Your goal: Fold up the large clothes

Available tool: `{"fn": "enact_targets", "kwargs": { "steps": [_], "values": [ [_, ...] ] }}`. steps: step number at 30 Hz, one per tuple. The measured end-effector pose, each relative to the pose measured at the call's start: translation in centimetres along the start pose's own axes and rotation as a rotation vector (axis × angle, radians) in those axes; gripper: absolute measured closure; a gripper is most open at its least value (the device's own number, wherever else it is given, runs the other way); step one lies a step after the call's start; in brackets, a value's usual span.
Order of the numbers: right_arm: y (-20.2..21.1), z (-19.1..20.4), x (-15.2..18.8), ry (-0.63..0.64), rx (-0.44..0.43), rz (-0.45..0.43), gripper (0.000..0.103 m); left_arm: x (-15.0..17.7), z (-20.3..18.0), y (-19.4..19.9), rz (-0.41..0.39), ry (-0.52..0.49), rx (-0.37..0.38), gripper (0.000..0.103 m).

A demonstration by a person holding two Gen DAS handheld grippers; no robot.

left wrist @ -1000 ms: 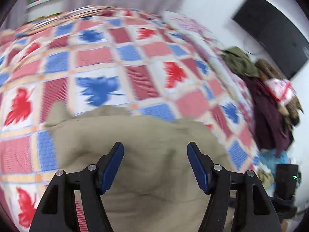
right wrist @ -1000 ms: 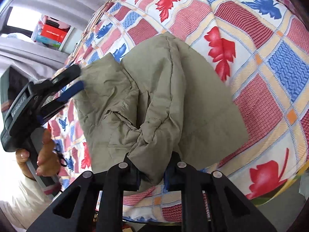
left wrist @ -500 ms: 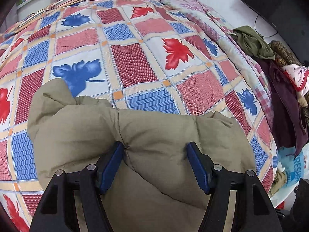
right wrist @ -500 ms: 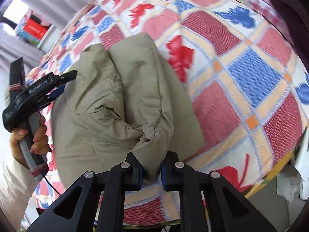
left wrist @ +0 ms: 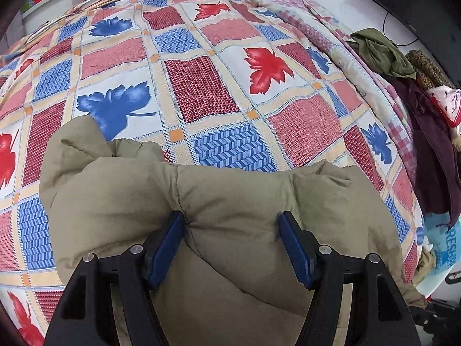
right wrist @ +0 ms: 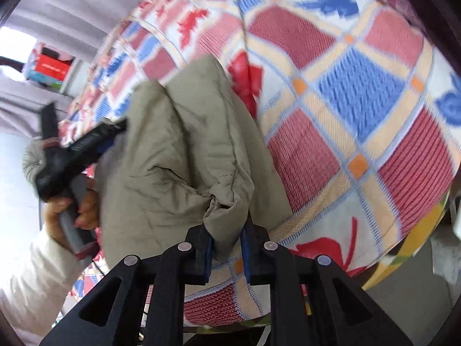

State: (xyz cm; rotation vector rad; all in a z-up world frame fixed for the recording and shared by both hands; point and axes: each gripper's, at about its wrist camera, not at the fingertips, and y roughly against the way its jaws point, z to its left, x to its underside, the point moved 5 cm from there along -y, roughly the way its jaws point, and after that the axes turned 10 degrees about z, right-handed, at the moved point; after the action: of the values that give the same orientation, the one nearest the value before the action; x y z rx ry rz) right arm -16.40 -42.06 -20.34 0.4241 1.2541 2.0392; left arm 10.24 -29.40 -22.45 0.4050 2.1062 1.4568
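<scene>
A padded olive jacket [left wrist: 230, 201] lies bunched on the near part of a bed, on a quilt [left wrist: 201, 86] checked in red, blue and cream with leaf prints. The left gripper [left wrist: 230, 239] points steeply down at it with its blue pads [left wrist: 165, 248] set wide; a puffy fold of the jacket bulges up between them, the left pad touching a seam, the right pad close against the cloth — whether they actually press it, I cannot tell. In the right wrist view the right gripper [right wrist: 226, 249] has a bunched corner of the jacket [right wrist: 178, 155] between its narrow jaws, which are opening; the pads still touch the cloth on both sides. The same view, blurred, shows the left gripper [right wrist: 83, 144] at the jacket's far edge, its handle in a hand [right wrist: 72, 210] with a pale sleeve. Beyond the bed's right edge sits a heap of clothes [left wrist: 409, 86] — green, maroon, patterned — near a dark screen [left wrist: 417, 0].
</scene>
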Motion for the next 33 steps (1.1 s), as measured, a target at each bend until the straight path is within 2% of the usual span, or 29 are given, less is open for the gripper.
{"fn": "enact_targets", "kwargs": {
  "steps": [2,7,9,11,13,15,17,20,21,24,26,28,33],
  "values": [
    [0.9,1.0,-0.5,0.054,0.007,-0.016,0.081,0.1,0.2,0.1,-0.001,0.002,-0.005,0.031],
    [1.0,3.1,-2.3,0.130,0.037,-0.032,0.081,0.2,0.6,0.3,-0.005,0.009,-0.004,0.031],
    [1.9,3.3,-2.4,0.090,0.068,-0.078,0.081,0.3,0.5,0.4,-0.007,0.001,-0.009,0.031],
    [3.5,1.9,-2.0,0.018,0.148,-0.138,0.081,0.4,0.4,0.4,-0.011,-0.007,-0.017,0.031],
    [5.0,1.3,-2.0,-0.031,0.152,-0.171,0.081,0.4,0.4,0.4,-0.013,-0.004,-0.016,0.031],
    [5.1,1.7,-2.1,0.000,0.119,-0.140,0.081,0.5,0.4,0.4,-0.009,-0.013,-0.015,0.031],
    [4.1,3.1,-2.5,0.084,0.122,-0.109,0.081,0.5,0.4,0.6,-0.003,-0.004,-0.021,0.031],
    [0.9,4.9,-2.8,0.188,0.121,-0.039,0.081,0.6,0.8,1.3,0.017,0.012,-0.039,0.031],
    [-0.4,4.9,-2.8,0.195,0.125,-0.009,0.081,0.8,0.9,1.8,0.028,0.017,-0.049,0.031],
    [-3.9,3.6,-1.8,0.184,0.208,0.064,0.081,1.8,1.6,4.1,0.022,0.043,-0.045,0.031],
    [-5.6,2.1,-1.1,0.143,0.196,0.105,0.084,2.9,2.3,5.8,0.007,0.050,-0.058,0.031],
    [-6.5,1.0,-0.6,0.114,0.176,0.121,0.084,4.2,3.2,7.0,0.008,0.052,-0.097,0.031],
    [-7.5,0.1,-0.1,0.131,0.193,0.116,0.084,7.9,5.8,8.0,0.093,0.110,-0.151,0.031]
  ]
}}
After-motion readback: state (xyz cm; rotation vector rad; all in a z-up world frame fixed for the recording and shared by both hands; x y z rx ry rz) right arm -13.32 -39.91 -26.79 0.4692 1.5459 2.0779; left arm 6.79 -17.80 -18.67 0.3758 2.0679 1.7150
